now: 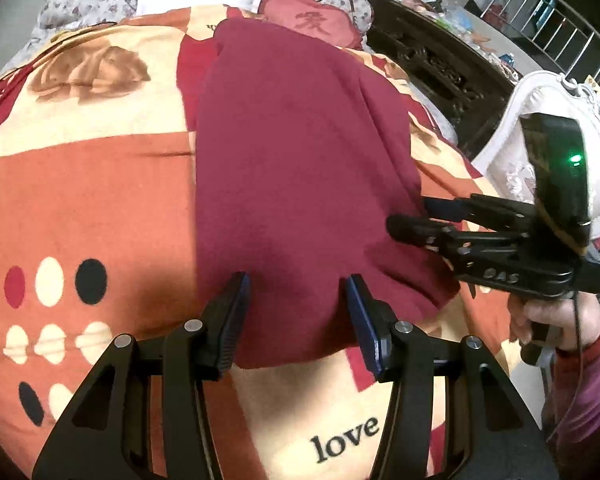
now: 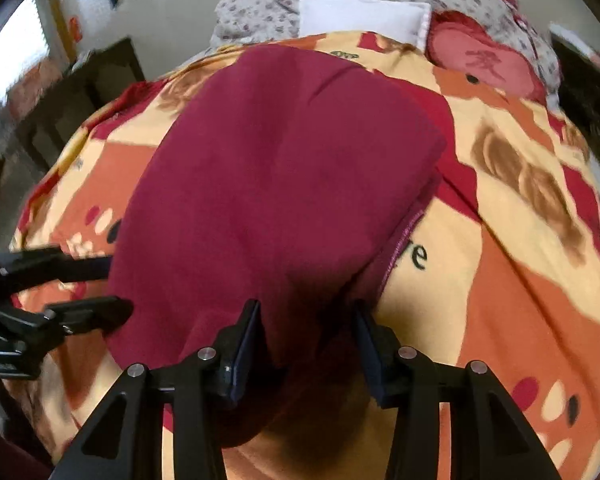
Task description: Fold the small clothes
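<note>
Lying flat on the patterned bedspread (image 1: 80,184), the maroon garment (image 1: 292,152) spreads lengthwise for folding; 2 tools straddle its near hem, left tool (image 1: 296,296) and right tool (image 2: 308,320) both parted, pads not yet pinching cloth.

Maroon garment (image 1: 300,160) flat on patterned blanket (image 1: 88,184); left gripper (image 1: 298,280) fingers parted over near hem; right gripper (image 1: 414,216) at right edge.

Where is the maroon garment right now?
The maroon garment lies spread on the patterned blanket, mid-frame in both wrist views, its near edge between the left gripper and right gripper.
</note>
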